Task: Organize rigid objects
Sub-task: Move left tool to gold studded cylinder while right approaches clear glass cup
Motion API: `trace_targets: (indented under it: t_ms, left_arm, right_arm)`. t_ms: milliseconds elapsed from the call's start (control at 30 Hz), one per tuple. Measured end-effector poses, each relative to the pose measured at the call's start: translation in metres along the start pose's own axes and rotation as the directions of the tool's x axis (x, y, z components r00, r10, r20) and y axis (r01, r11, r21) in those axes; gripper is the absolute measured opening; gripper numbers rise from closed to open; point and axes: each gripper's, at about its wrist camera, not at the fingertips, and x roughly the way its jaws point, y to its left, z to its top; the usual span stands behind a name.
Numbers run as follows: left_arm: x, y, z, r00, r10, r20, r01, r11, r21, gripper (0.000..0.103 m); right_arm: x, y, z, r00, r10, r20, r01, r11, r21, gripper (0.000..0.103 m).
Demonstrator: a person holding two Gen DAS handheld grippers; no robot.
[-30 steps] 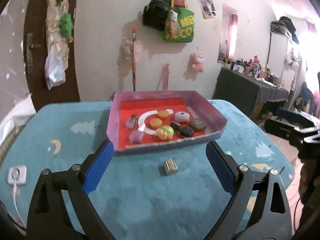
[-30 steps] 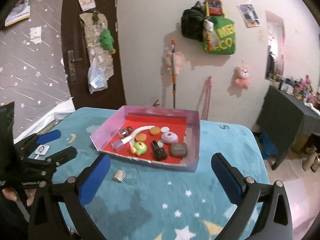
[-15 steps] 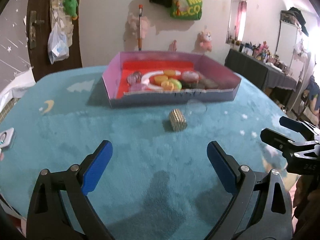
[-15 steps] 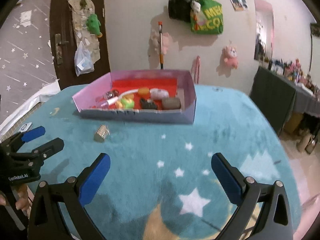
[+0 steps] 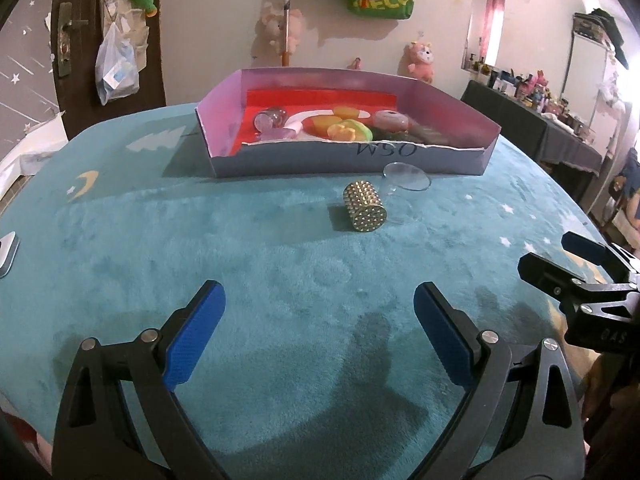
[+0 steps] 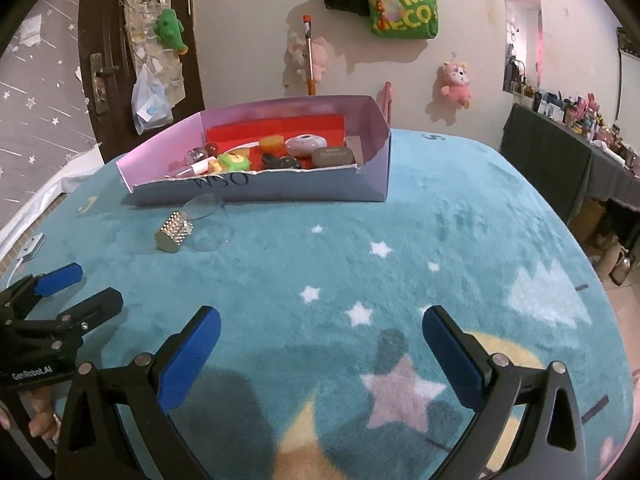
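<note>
A shallow pink box point(image 5: 352, 156) point(image 6: 260, 192) with a red floor holds several small objects near the table's far side. On the teal cloth in front of it lies a gold studded cylinder point(image 5: 365, 212) point(image 6: 174, 232) on its side, with a clear glass piece point(image 5: 406, 177) point(image 6: 208, 220) beside it. My left gripper point(image 5: 320, 340) point(image 6: 60, 292) is open and empty, well short of the cylinder. At the near edge my right gripper point(image 6: 320, 356) point(image 5: 576, 256) is open too, holding nothing.
A white power socket point(image 5: 6, 248) point(image 6: 32, 246) lies at the table's left edge. A dark cloth-covered table with bottles point(image 6: 580, 148) stands at the right. A door point(image 6: 108, 52) and wall hangings are behind. The teal tablecloth point(image 6: 400, 240) has star patterns.
Both grippers have drawn back and lower toward the near edge of the table, so the box and cylinder now sit farther ahead. Both stayed open. The objects have not moved.
</note>
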Motion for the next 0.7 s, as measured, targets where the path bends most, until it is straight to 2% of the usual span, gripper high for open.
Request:
trace_targets:
  t_ms: [700]
  left_arm:
    - [0.003,-0.0015,0.0009,1.0,-0.011,-0.019,0.011,1.0,0.005,0.097]
  right_arm:
    - [0.007,-0.0046,-0.0005,0.999,-0.006,-0.032,0.007,1.0,0.024,0.103]
